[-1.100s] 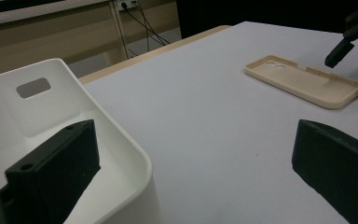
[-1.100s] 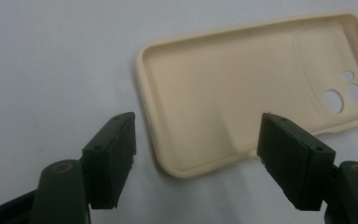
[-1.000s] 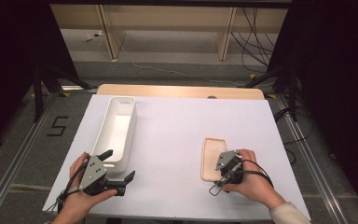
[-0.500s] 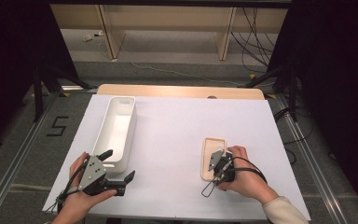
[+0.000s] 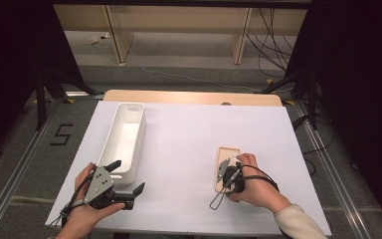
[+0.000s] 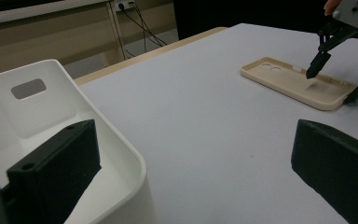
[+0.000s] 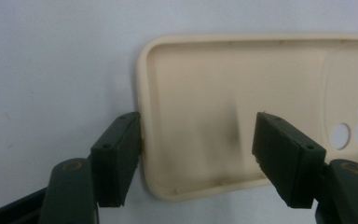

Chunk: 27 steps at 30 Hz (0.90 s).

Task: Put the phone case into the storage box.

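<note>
Lowering your right gripper point(image 7: 196, 154) over the beige phone case point(image 7: 256, 107), keep one jaw outside the long rim and the other inside the shell, then close gently, because the thin rim could bend or slip. Its jaws are open, one touching the rim. The case lies hollow side up on the white table point(image 5: 189, 144), well apart from the white bin point(image 5: 124, 139). Your left gripper point(image 5: 129, 184) rests open beside the bin.

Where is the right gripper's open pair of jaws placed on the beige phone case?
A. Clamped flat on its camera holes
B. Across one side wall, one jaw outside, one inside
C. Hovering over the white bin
B: the right gripper straddles the phone case rim, one jaw outside, one over its inside.
</note>
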{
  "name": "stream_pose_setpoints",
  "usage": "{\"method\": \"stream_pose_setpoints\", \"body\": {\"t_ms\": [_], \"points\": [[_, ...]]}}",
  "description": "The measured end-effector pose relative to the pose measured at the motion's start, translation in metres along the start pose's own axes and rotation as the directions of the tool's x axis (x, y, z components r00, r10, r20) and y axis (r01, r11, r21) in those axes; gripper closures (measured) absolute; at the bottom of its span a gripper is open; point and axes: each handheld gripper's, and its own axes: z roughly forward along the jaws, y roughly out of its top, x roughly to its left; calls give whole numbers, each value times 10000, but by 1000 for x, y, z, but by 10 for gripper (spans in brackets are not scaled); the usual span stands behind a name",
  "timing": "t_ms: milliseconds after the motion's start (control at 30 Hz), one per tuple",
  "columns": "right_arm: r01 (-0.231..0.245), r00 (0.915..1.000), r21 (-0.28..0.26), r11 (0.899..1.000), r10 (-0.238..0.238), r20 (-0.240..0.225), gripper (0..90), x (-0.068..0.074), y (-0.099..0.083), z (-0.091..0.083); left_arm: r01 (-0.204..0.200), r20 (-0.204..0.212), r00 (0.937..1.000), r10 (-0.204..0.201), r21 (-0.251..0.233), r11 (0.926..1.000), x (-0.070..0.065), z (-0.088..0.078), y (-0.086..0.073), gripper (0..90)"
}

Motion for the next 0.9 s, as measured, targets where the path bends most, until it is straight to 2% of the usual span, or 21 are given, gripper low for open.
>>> {"method": "stream_pose_setpoints", "body": {"t_ms": [200,233,333,433,567,667,733,767,800,833,900], "points": [[235,9997,101,9997,-235,-9,351,1,4,1,-71,18,10000,71,-8,10000,0,0,0,9],[85,9999,141,9999,-84,-55,350,2,4,1,-62,25,10000,62,-2,10000,0,0,0,10],[206,9998,168,9996,-206,-31,352,1,5,1,-64,18,10000,64,-6,10000,0,0,0,10],[574,9983,147,9982,-574,12,356,-1,5,2,-63,19,10000,63,5,10000,0,0,0,10],[175,9998,336,9993,-171,-114,370,2,7,1,-12,14,10000,12,7,10000,-1,0,0,10],[529,9985,215,9984,-526,-121,388,-1,6,2,-26,21,10000,26,-3,10000,-1,0,0,10],[270,9994,274,9993,-263,-245,396,0,6,2,-42,40,10000,42,5,10000,-1,0,0,11],[260,9994,320,9991,-253,-231,400,0,6,2,-59,43,10000,59,16,10000,-1,0,0,11],[492,9986,272,9984,-487,-217,408,-1,6,3,-62,41,10000,62,24,10000,-1,0,0,11],[283,9993,383,9989,-273,-253,416,1,7,2,-49,40,10000,49,18,10000,-1,0,0,11],[430,9988,404,9983,-420,-255,429,1,8,1,-53,34,10000,53,13,10000,-1,0,0,11]]}}
